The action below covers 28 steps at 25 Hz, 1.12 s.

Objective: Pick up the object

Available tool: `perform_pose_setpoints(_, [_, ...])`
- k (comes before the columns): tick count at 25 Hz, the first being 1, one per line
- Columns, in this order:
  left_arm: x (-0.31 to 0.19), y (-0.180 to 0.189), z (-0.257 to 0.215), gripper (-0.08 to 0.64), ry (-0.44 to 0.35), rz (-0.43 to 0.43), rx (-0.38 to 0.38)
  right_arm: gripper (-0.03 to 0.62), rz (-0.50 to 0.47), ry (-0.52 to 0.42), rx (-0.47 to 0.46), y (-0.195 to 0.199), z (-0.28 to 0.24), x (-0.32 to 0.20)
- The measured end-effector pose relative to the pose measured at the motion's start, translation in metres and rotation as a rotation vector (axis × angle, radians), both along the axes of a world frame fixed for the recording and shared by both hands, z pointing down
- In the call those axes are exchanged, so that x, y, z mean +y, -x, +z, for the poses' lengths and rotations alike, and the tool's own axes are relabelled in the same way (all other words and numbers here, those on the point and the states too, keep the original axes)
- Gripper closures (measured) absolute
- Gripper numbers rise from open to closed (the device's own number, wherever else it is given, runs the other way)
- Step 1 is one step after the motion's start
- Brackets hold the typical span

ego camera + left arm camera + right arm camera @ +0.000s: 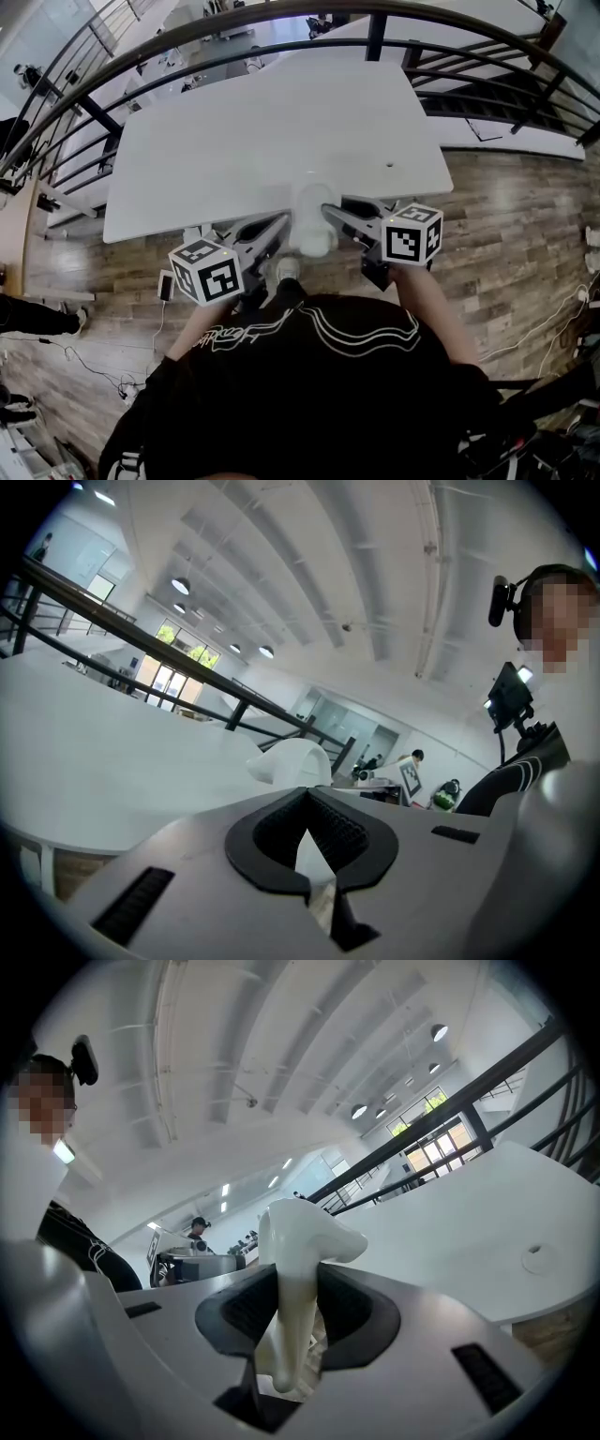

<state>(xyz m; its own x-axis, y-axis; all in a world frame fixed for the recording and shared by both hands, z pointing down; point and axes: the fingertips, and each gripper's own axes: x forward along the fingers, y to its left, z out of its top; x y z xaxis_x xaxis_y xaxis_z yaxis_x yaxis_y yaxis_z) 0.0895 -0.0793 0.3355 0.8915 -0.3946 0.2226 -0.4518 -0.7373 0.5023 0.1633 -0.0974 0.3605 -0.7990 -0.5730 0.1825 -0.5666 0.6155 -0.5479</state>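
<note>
Floor (511,220): wood planks, showing round the table and beside the person.
Table (262,141): a white top, lying between the railing and the person.
Railing (281,21): dark curved bars, arching past the table's far side.
Person (309,375): a black top with white line print fills the lower middle of the head view; both forearms reach forward toward the table's near edge.
Right gripper (296,1283): its claw is clamped on the white object, one dark ribbed pad against each side of the narrow stem.
Left gripper (305,797): the claw's tips meet at a point and grip nothing; the white object sits just past them.
Marker cubes: the left cube (206,270) is over the left forearm, and the right cube (412,232) is over the right wrist.
White object (311,223): smooth and glossy, with a broad curved head over a slimmer stem. It is at the table's near edge, between the two grippers. Whether it rests on the tabletop cannot be told.
Table mark (390,165): a small dark spot near the right side.
</note>
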Motion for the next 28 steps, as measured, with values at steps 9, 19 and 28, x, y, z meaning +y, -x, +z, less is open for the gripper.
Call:
perform_pose_setpoints(9, [-0.004, 0.006, -0.009, 0.552, 0.004, 0.018, -0.002, 0.469, 0.031, 0.005, -0.002, 0.003, -0.009, -0.004])
perform_pose_setpoints(19, [-0.006, -0.001, -0.009, 0.552, 0.008, 0.041, -0.004, 0.468, 0.035, 0.008, -0.005, 0.001, -0.009, -0.008])
perform_pose_setpoints(28, [-0.008, -0.003, -0.008, 0.552, 0.004, 0.049, -0.006, 0.468, 0.039, 0.005, 0.003, 0.000, -0.009, -0.009])
